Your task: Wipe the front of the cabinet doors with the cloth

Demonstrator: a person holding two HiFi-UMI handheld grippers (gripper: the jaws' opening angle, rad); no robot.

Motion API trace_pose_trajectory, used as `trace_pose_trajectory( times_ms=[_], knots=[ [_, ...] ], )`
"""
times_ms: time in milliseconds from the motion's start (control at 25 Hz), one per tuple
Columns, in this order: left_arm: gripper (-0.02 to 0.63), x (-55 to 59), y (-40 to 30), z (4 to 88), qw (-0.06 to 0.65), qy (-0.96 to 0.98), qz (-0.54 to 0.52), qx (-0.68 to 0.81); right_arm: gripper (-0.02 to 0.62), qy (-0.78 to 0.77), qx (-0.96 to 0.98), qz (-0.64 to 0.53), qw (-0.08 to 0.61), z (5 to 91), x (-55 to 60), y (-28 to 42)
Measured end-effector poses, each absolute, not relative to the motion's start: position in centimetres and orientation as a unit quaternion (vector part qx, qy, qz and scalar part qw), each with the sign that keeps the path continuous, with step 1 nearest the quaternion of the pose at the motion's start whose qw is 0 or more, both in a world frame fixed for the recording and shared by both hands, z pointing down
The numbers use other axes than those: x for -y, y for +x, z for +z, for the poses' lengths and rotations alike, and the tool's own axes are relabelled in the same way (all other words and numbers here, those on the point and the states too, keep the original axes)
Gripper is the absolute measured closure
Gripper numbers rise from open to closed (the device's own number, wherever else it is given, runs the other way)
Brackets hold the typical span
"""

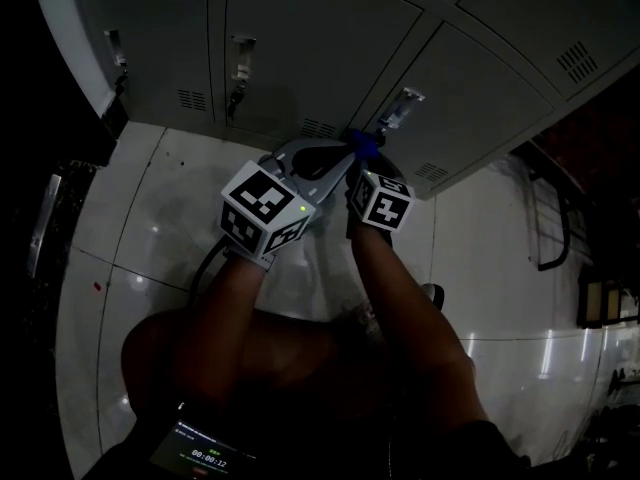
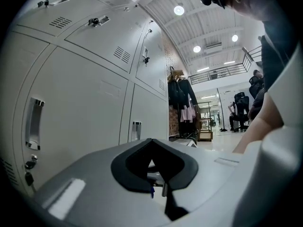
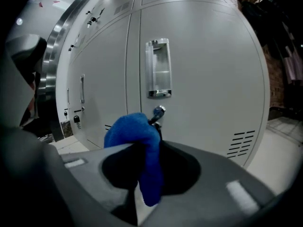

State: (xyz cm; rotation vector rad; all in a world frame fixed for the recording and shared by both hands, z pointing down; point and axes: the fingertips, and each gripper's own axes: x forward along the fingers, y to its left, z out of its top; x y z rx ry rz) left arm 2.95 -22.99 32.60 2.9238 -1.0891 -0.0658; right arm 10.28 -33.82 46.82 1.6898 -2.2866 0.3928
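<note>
Since my right gripper (image 1: 352,160) is clamped tight on the blue cloth (image 3: 136,135), which is bunched at lower centre of the right gripper view close to the door (image 3: 208,79), I judge the best move is to press the wad flat on the panel. I should then sweep in overlapping passes, steering round the key (image 3: 158,111) and the handle (image 3: 157,67) above it. My left gripper (image 2: 158,176) has its jaws together on nothing, so I would hold it clear of the doors.
</note>
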Motion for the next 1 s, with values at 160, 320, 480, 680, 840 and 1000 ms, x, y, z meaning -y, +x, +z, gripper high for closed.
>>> trace_pose_trajectory(
  times_ms=[160, 320, 480, 680, 840, 1000],
  knots=[
    [0.606, 23.0, 3.2, 32.7, 0.008, 0.938, -0.019, 0.345, 0.518, 0.596, 0.779, 0.133, 0.14, 47.3, 34.8, 12.4],
    [0.604, 23.0, 3.4, 33.0, 0.008, 0.939, -0.014, 0.343, 0.518, 0.617, 0.761, 0.149, 0.13, 47.1, 35.3, 15.6],
    [0.604, 23.0, 3.4, 33.1, 0.008, 0.939, -0.013, 0.343, 0.518, 0.635, 0.748, 0.139, 0.135, 46.9, 35.4, 19.2],
    [0.604, 22.9, 3.4, 33.1, 0.011, 0.939, -0.012, 0.344, 0.518, 0.671, 0.715, 0.147, 0.132, 47.0, 35.2, 24.6],
    [0.604, 22.9, 3.4, 33.1, 0.01, 0.939, -0.012, 0.343, 0.518, 0.702, 0.68, 0.165, 0.133, 47.3, 34.8, 29.1],
    [0.604, 22.9, 3.5, 33.2, 0.011, 0.94, -0.012, 0.342, 0.518, 0.723, 0.662, 0.135, 0.144, 46.4, 35.0, 32.7]
  ],
)
